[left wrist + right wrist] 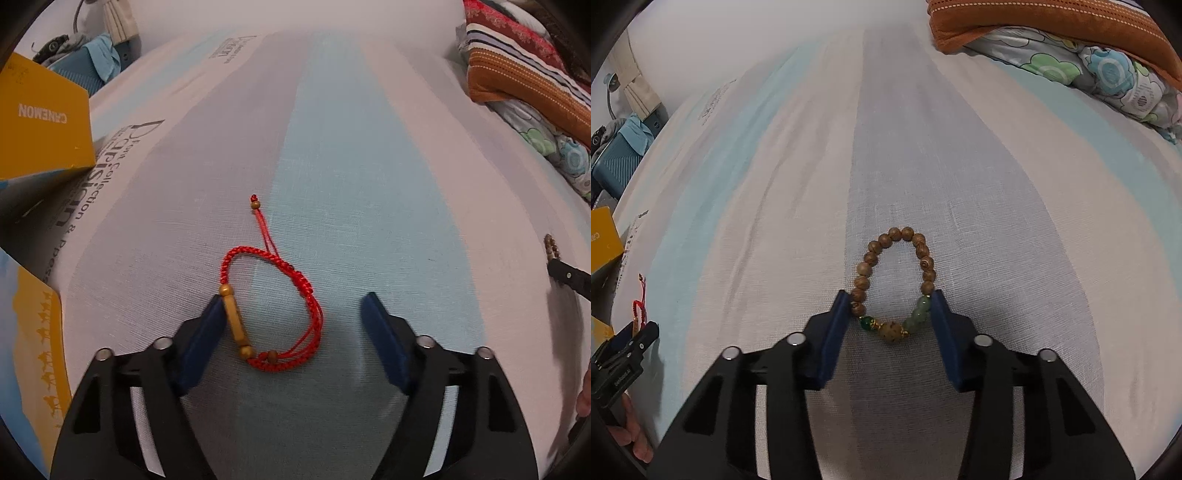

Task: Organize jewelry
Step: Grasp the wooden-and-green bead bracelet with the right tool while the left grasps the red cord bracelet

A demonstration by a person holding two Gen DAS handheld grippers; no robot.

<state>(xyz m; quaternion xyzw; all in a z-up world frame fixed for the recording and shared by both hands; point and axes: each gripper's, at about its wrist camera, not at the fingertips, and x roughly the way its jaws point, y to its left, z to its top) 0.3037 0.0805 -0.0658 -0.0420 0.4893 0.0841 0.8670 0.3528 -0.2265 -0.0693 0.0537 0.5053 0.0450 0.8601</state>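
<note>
On the bed (960,147), the right hand-held gripper (888,310) pinches the wooden bead bracelet (925,264); the left hand-held gripper (293,314) stands wide around the red cord bracelet (306,291).

Soft, even indoor light; faint shadows fall beneath the fingers (207,332). Fisheye bends the edges, corners dark, far background hazy.

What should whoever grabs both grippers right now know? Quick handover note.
Left gripper: open, down on the striped bedsheet, straddling the red braided cord bracelet with wooden tube bead; left pad touches the tube bead, right pad is clear.
Right gripper: pads against both sides of the brown wooden bead bracelet with green stones, which lies on the sheet.
Done: both grippers placed over their pieces.
Left: close the left, lift both bracelets, put them away. The yellow cardboard box is possibly the destination; unconfirmed.
</note>
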